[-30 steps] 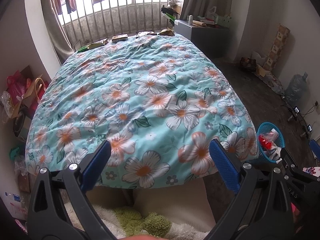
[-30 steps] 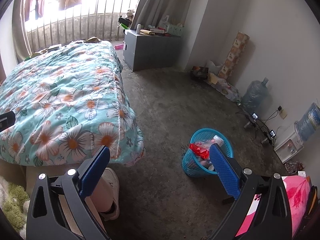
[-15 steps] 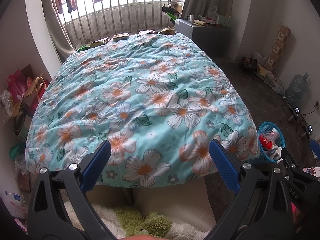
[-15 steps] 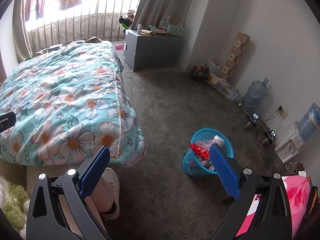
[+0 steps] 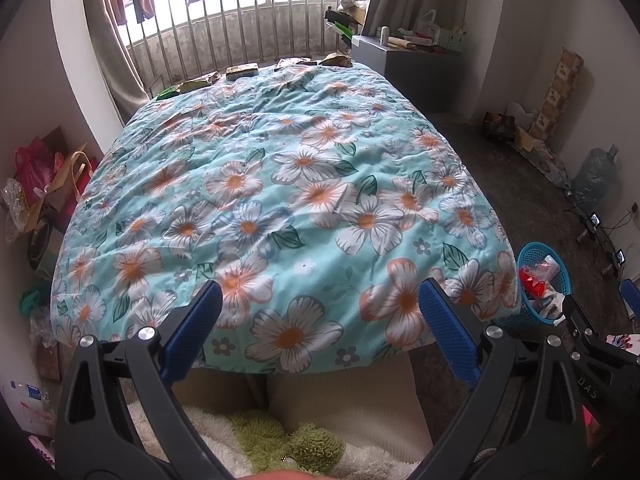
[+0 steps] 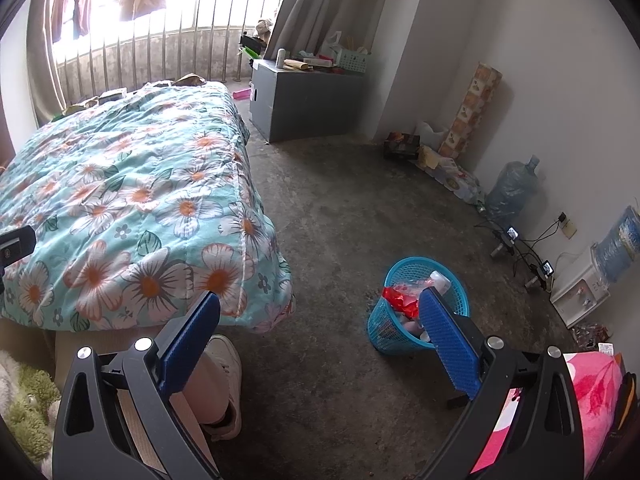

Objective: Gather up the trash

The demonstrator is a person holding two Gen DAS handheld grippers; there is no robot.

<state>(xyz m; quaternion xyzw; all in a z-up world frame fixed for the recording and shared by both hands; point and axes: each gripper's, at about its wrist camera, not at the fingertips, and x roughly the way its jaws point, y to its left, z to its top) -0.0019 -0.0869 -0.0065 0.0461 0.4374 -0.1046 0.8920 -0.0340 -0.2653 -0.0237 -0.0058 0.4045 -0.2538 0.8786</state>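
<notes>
A blue mesh trash basket [image 6: 400, 334] stands on the floor right of the bed, holding a red wrapper [image 6: 402, 300] and other trash; it also shows in the left wrist view [image 5: 538, 254]. Several wrappers [image 5: 241, 71] lie along the bed's far edge by the railing. My left gripper [image 5: 320, 322] is open and empty over the near end of the bed. My right gripper [image 6: 320, 334] is open and empty above the floor, just left of the basket.
The bed has a teal floral quilt [image 5: 280, 184]. A grey cabinet [image 6: 304, 100] stands at the far wall. Water jugs [image 6: 512, 190], cables and boxes line the right wall. Bags [image 5: 36, 176] pile left of the bed. My legs and a white shoe [image 6: 224, 364] are below.
Both views have shifted very slightly; the left gripper has edged a little forward over the bed. Both grippers stay open and empty.
</notes>
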